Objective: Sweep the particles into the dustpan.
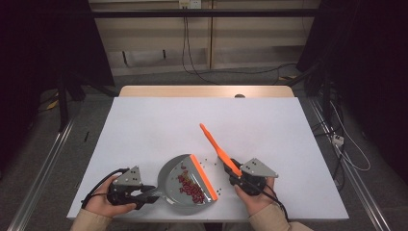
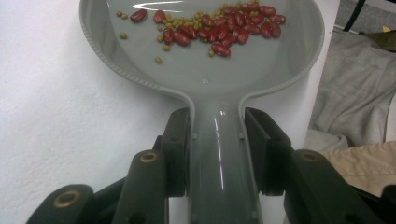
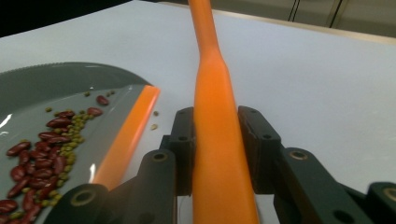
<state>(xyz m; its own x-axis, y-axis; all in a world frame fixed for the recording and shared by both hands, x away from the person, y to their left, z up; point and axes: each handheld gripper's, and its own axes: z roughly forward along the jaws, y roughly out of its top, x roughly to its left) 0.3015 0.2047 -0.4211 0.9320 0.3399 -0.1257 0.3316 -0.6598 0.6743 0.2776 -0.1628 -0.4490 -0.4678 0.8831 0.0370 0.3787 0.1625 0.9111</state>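
Beside dustpan (image 1: 185,185) lip: loose beans (image 1: 211,164) on table (image 1: 144,130).

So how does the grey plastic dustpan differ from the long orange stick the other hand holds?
The grey plastic dustpan is broad and scoop-shaped; the long orange stick is slim and narrow. The dustpan lies on the white table and holds red beans; the stick angles away across the table and carries nothing. What they share: each has its handle clamped, the dustpan's in the left gripper, the stick's in the right gripper.
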